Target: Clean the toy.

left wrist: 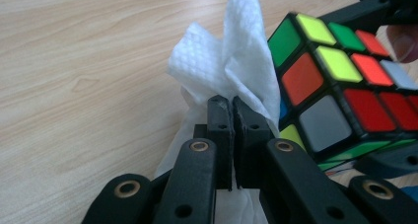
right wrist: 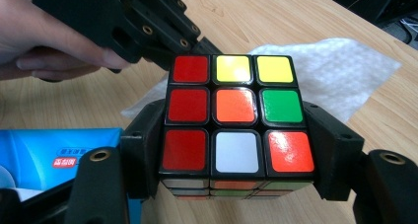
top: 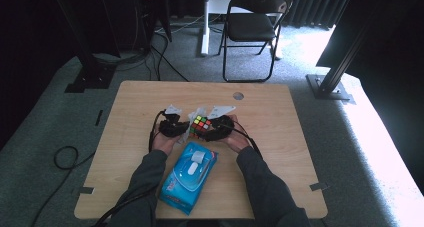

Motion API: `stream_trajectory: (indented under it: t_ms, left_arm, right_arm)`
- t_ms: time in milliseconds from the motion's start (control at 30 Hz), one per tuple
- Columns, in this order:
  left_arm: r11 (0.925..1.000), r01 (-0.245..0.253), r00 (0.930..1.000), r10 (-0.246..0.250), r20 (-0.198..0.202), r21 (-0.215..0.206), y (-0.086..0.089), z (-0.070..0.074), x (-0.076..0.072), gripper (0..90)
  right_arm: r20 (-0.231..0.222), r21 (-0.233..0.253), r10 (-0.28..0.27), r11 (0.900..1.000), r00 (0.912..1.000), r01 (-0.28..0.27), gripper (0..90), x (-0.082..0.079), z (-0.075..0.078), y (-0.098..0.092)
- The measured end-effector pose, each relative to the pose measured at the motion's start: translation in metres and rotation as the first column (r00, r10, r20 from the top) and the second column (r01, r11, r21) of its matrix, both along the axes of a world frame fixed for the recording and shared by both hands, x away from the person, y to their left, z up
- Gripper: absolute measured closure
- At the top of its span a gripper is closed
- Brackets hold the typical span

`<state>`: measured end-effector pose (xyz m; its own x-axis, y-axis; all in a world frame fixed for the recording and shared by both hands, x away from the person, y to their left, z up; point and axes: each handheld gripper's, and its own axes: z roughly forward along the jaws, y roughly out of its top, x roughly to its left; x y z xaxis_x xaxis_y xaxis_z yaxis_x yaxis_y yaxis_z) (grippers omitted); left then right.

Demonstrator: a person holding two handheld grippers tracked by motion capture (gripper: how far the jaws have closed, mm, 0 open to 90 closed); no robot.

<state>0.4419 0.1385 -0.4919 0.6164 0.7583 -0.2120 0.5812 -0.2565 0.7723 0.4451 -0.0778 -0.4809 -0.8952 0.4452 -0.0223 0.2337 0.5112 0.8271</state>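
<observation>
In the right gripper view the cube point(right wrist: 235, 120) hides the jaw tips gripping it and part of the white wipe point(right wrist: 335, 76) behind, the blue pack point(right wrist: 49, 155) is cut off by the left edge, and its small print looks unreadable.

Wooden table point(top: 280, 137); blue wipes pack point(top: 189, 177), seemingly flat.
</observation>
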Motion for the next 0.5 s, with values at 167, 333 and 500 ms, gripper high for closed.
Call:
stream_trajectory:
  t_ms: [167,333,500]
  left_arm:
    - [0.9995,0.007,0.9995,-0.006,0.03,-0.032,-0.001,0.011,-0.002,87.2]
    - [0.9986,0.013,0.9987,-0.01,0.05,-0.051,0.0,0.018,-0.003,87.2]
    - [0.9986,0.011,0.9991,-0.009,0.042,-0.051,0.002,0.014,-0.002,87.1]
  right_arm:
    - [-0.001,-0.014,0.003,1.0,1.0,-0.003,34.1,0.0,-0.002,0.0]
    - [-0.002,-0.012,0.005,1.0,1.0,-0.006,34.1,0.0,-0.002,0.0]
    - [-0.002,-0.009,0.005,1.0,1.0,-0.005,34.1,0.0,-0.002,0.001]
